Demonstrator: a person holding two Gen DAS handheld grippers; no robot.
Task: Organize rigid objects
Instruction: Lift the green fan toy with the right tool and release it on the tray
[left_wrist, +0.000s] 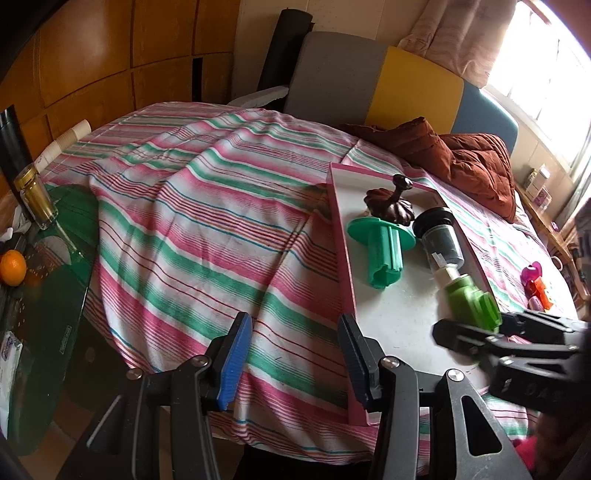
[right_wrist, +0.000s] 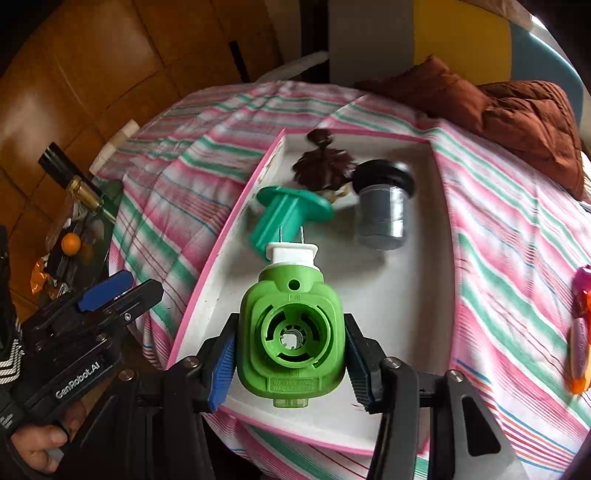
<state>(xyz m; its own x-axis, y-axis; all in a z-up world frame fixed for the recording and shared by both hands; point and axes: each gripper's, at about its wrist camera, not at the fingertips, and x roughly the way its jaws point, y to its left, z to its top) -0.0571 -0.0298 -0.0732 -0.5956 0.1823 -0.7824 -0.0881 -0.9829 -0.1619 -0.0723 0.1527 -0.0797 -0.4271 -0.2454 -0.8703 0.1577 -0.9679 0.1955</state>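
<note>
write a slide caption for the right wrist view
Right gripper carries a green plug-in device over the pink-rimmed tray.

my left wrist camera looks steeply down along its own fingers from just off the near left corner of the pink-rimmed tray (left_wrist: 341, 258), facing across the striped bedsheet (left_wrist: 192, 206) toward the wooden wall panels (left_wrist: 110, 55). my right wrist camera sits nearer, directly over the tray's near end, tilted down into it, with the green plug-in device (right_wrist: 291, 332) filling its centre. both views share the tray, the teal flanged piece (left_wrist: 382, 245), the rust quilt (left_wrist: 476, 166), and each shows the other gripper at its edge.
</note>
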